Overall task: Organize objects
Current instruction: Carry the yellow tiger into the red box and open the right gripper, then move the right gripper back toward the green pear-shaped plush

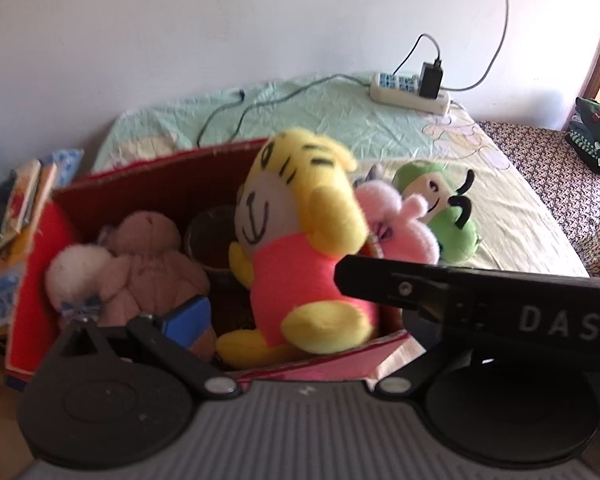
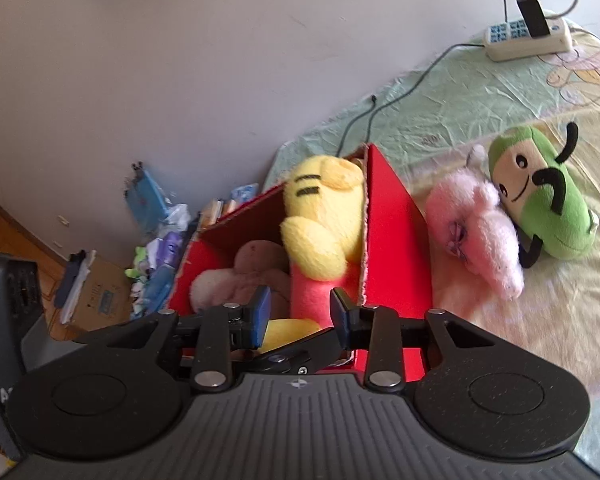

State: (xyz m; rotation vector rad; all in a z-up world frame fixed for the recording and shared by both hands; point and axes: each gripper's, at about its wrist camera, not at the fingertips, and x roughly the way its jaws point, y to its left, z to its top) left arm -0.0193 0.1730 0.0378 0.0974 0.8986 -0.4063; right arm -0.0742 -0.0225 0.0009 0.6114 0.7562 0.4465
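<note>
The right gripper (image 2: 298,322), jaws apart, is hovering around the yellow tiger plush toy (image 2: 320,224) standing in the red cardboard box (image 2: 396,232); it should be backing straight out, leaving the toy seated.

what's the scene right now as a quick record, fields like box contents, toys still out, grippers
box: red cardboard box on the bed
in box: yellow tiger plush, brown plush, white plush
still on bed: pink plush, green plush, beside the box
right gripper: open, the tiger's pink body between its fingers
left gripper: open
also on bed: power strip
</note>
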